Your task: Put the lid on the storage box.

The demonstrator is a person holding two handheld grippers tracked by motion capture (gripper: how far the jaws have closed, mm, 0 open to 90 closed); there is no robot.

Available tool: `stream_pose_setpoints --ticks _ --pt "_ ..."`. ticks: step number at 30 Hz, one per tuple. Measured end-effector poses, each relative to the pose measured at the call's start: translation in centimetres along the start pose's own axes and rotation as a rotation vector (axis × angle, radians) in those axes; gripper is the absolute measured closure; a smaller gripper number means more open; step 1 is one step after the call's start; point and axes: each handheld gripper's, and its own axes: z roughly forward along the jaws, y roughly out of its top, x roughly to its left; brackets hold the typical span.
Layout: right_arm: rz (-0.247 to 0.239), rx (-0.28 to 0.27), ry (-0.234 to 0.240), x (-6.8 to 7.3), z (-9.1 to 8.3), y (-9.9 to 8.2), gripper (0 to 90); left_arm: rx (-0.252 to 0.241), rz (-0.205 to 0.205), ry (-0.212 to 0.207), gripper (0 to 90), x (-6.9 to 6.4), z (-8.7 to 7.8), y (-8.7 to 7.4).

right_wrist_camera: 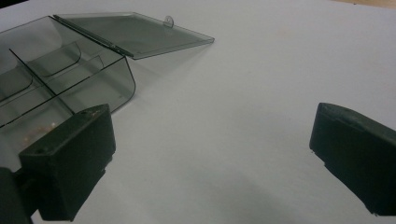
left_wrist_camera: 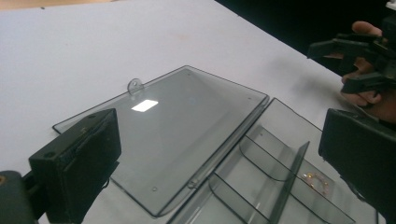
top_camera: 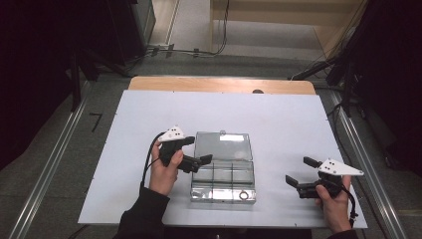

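Gaping wide with nothing between their jaws, the left tongs (top_camera: 205, 160) hover at the near-left edge of a clear plastic compartment box (top_camera: 223, 181), whose lid (top_camera: 222, 146) lies folded back flat on the white surface (top_camera: 298, 124) just beyond them. A small ring (top_camera: 243, 195) sits in the box's compartment farthest from the left tongs, on the side toward the right tongs (top_camera: 298, 172). Those are also spread open and empty, held well apart from the box, above bare surface.
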Motion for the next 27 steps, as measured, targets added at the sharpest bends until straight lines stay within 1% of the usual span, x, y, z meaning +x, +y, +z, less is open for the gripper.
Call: stream_pose_setpoints --ticks 3,6,9,10,11,13,17,20,22,24,25,27 --pt "0.001 -0.004 0.006 0.2 -0.1 0.2 0.0 -0.004 -0.030 0.002 0.0 0.8 0.2 0.0" --pt "-0.003 -0.011 0.016 0.4 0.0 0.4 0.0 0.002 -0.054 0.007 0.0 1.4 0.4 -0.2" --pt "-0.008 -0.013 0.028 0.8 0.1 0.7 0.0 -0.003 -0.079 0.013 0.0 1.8 0.7 -0.3" --pt "-0.011 -0.014 0.032 0.9 0.1 0.8 0.0 -0.005 -0.087 0.011 0.0 2.0 0.8 -0.4" --pt "-0.010 -0.012 0.033 1.0 0.1 0.9 0.0 -0.010 -0.105 0.006 0.0 2.0 0.9 -0.5" --pt "-0.024 -0.009 0.030 1.2 0.3 1.1 0.0 -0.010 -0.124 0.002 0.0 2.2 1.1 -0.8" --pt "-0.026 -0.011 0.039 1.5 0.4 1.5 0.0 0.018 -0.146 0.019 0.6 2.6 1.7 -1.5" --pt "-0.022 -0.035 0.051 1.5 0.4 1.8 0.0 0.020 -0.154 0.020 0.6 2.8 1.9 -1.6" --pt "-0.020 -0.047 0.024 1.6 0.4 2.1 0.0 0.020 -0.154 0.019 0.6 2.8 2.0 -1.7" --pt "-0.020 -0.055 0.049 1.6 0.5 2.4 0.0 0.029 -0.157 0.022 0.6 2.9 2.1 -1.7" --pt "-0.020 -0.050 0.057 1.6 0.5 2.5 0.0 0.031 -0.160 0.026 0.8 2.8 2.2 -1.8" --pt "-0.018 -0.051 0.072 1.7 0.8 2.8 0.0 0.027 -0.163 0.037 3.0 2.8 2.3 -1.9"
